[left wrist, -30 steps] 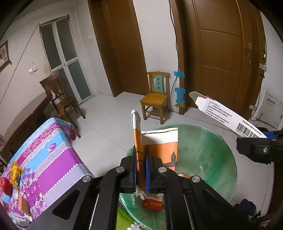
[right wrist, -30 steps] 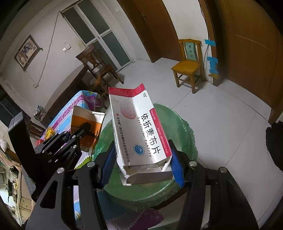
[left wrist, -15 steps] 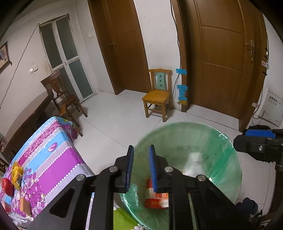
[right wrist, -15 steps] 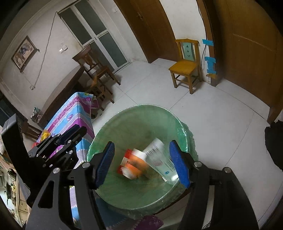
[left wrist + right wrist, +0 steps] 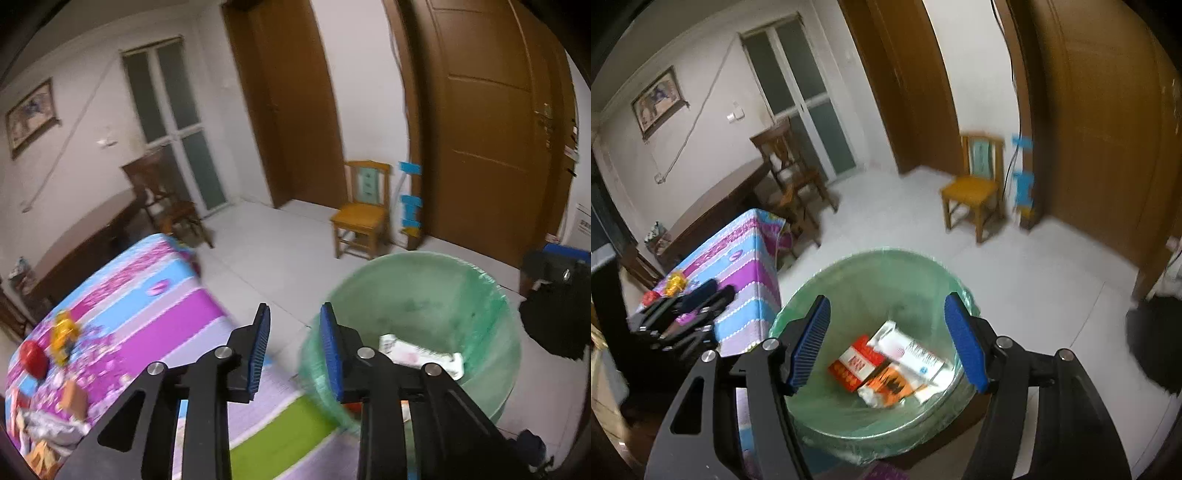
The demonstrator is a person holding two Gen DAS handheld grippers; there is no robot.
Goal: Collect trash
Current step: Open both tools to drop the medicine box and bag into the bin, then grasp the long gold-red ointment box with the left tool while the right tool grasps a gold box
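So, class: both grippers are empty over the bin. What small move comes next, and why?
Probably swing the left gripper toward the table. Its jaws have just been opening with nothing between them, the boxes already lie in the bin, and small items remain on the table.

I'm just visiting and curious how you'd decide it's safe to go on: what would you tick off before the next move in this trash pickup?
1. Left claw empty: ok, its jaws have just been opening with nothing between them.
2. Right claw empty: ok, jaws apart, nothing held.
3. Boxes inside the green-lined bin: ok, the red box and white box lie at the bottom.
4. Bin upright, liner over rim: ok.
5. More trash to fetch: cannot tell; items on the striped tablecloth are blurred.
6. Claws apart from each other: ok.
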